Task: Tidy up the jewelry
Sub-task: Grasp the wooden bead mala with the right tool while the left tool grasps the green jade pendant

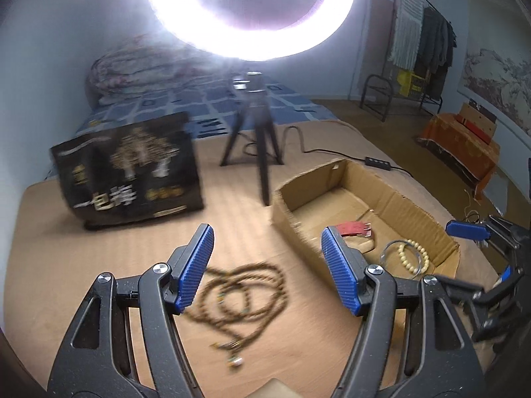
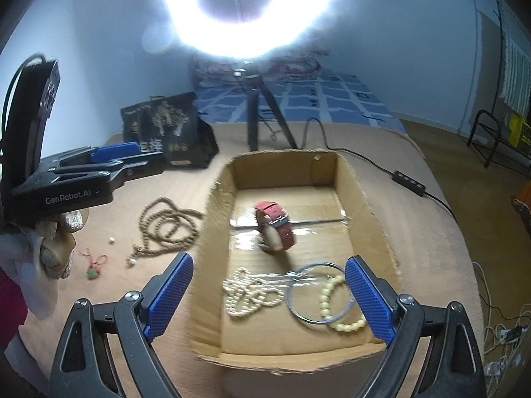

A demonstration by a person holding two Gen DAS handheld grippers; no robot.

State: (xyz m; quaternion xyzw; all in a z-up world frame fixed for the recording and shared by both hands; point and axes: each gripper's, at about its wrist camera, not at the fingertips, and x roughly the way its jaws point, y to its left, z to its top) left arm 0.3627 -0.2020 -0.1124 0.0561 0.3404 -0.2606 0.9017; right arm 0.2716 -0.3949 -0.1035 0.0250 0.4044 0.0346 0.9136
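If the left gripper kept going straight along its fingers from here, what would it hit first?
Most likely the long brown bead necklace coiled on the tan mat, lying between the open left gripper fingers. Depth is uncertain; the cardboard box sits off to its right.

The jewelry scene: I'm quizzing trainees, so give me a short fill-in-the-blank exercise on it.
1. The red watch lies inside the ____ box.
2. The long brown bead necklace lies ____ the box, on the tan surface.
3. The left gripper has its jaws ____ and holds nothing.

Missing words: cardboard; outside; open
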